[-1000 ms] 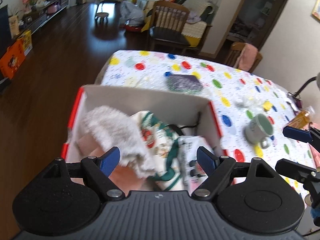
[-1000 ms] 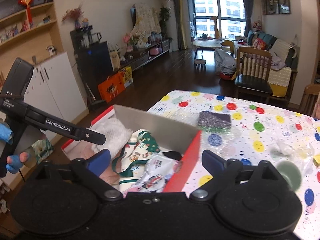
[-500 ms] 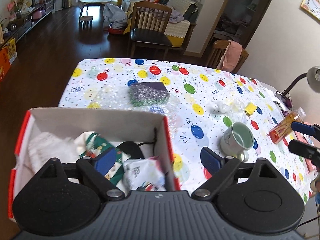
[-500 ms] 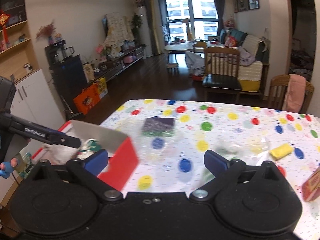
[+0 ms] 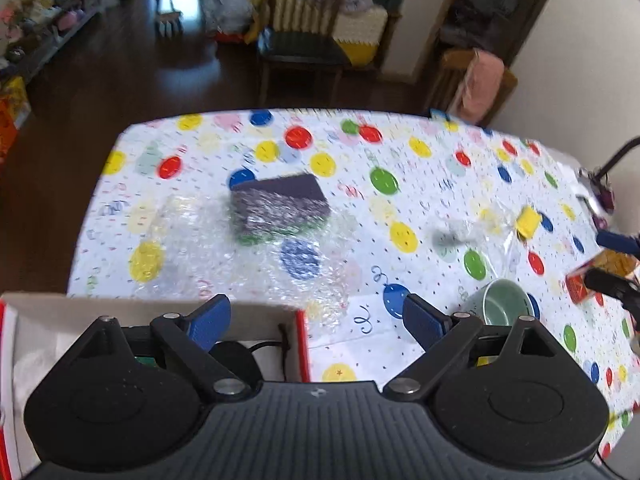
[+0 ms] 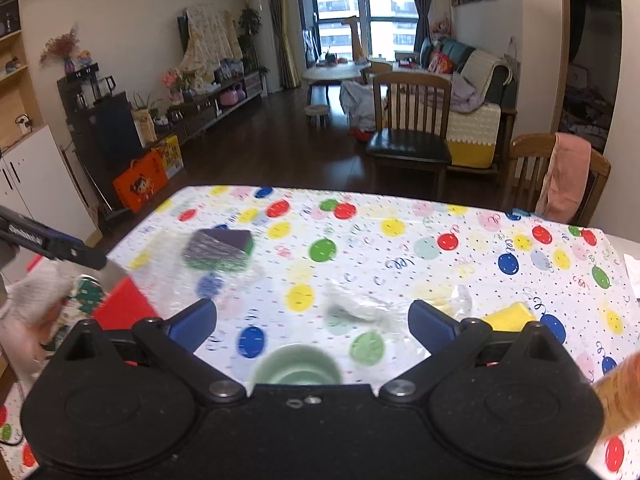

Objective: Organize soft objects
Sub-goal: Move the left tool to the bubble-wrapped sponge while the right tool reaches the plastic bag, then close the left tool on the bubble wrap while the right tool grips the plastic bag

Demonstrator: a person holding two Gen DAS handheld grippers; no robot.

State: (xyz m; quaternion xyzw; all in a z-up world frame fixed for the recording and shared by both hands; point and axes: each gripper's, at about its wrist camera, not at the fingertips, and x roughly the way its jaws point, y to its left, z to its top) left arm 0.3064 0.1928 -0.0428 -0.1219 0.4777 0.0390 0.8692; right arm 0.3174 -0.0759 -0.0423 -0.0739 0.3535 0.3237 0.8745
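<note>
Balloon-print tablecloth (image 5: 400, 160) beyond the box (image 5: 160, 312) holds a sponge (image 5: 280, 210); both grippers, left gripper (image 5: 316, 316) and right gripper (image 6: 312, 316), gape empty, so approach squarely, pinching its short sides gently.

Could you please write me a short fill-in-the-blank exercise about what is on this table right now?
1. The dark sponge lies on a sheet of ____ wrap.
2. The green mug stands ____, its mouth facing up.
3. The jaws of the left hand-held gripper are ____, with nothing between them.
4. The outside of the cardboard box is coloured ____.

Missing words: bubble; upright; open; red
</note>
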